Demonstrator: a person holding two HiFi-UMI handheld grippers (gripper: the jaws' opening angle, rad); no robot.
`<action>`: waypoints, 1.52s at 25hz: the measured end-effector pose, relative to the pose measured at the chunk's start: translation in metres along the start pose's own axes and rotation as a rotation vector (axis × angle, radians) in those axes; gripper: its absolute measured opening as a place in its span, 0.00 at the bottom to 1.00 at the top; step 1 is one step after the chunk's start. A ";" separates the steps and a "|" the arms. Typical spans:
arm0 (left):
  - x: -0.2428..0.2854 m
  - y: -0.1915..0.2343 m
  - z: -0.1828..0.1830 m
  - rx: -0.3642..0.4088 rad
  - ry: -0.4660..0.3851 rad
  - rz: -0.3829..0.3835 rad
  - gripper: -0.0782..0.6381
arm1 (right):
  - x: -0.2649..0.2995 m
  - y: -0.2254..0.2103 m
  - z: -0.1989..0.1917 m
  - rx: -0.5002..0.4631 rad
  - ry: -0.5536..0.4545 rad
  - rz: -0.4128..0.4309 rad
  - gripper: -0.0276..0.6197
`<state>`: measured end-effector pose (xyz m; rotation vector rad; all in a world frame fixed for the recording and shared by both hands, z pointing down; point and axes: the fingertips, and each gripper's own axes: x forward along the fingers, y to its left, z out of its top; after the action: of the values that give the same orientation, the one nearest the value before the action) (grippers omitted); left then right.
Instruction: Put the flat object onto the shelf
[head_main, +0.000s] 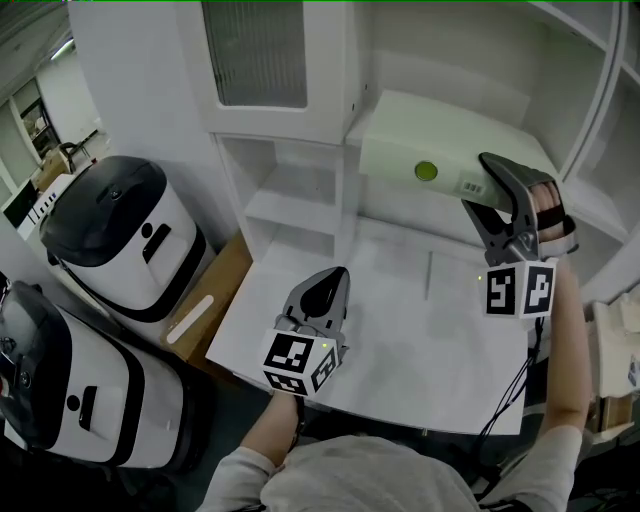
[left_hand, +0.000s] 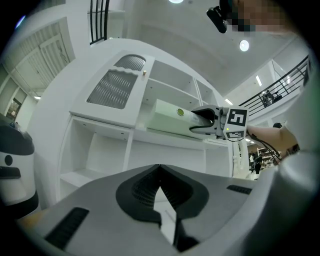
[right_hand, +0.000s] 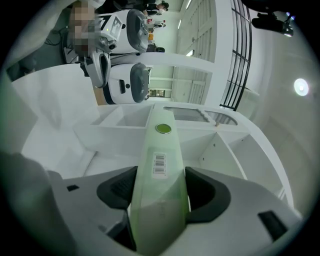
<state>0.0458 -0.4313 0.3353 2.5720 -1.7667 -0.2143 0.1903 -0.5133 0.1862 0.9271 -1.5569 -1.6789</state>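
Observation:
A flat pale-green box (head_main: 440, 150) with a green round dot and a barcode label lies across the white shelf unit (head_main: 300, 200), near its upper level. My right gripper (head_main: 490, 195) is shut on the near edge of this box (right_hand: 160, 170), whose spine runs out between the jaws toward the shelf compartments. My left gripper (head_main: 325, 290) hangs lower, above the white table (head_main: 420, 350), with its jaws closed together and nothing between them. From the left gripper view the green box (left_hand: 172, 117) and the right gripper (left_hand: 205, 120) show at the shelf's upper board.
Two white-and-black rounded machines (head_main: 120, 230) stand at the left, beside a brown cardboard piece (head_main: 215, 290). A cabinet door with a ribbed glass pane (head_main: 255, 55) is above the open compartments. A cable (head_main: 510, 390) hangs off the table's right front edge.

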 end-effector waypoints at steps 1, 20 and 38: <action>0.001 0.001 0.000 0.002 0.002 0.007 0.13 | 0.005 0.001 -0.003 -0.001 0.002 0.002 0.50; 0.008 0.022 -0.007 0.003 0.029 0.085 0.13 | 0.055 0.008 -0.044 0.039 0.101 0.038 0.51; -0.004 0.022 -0.004 -0.002 0.020 0.042 0.13 | 0.030 0.004 -0.026 0.097 0.121 0.020 0.54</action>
<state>0.0243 -0.4363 0.3418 2.5232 -1.8111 -0.1887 0.1966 -0.5525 0.1868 1.0390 -1.5721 -1.5163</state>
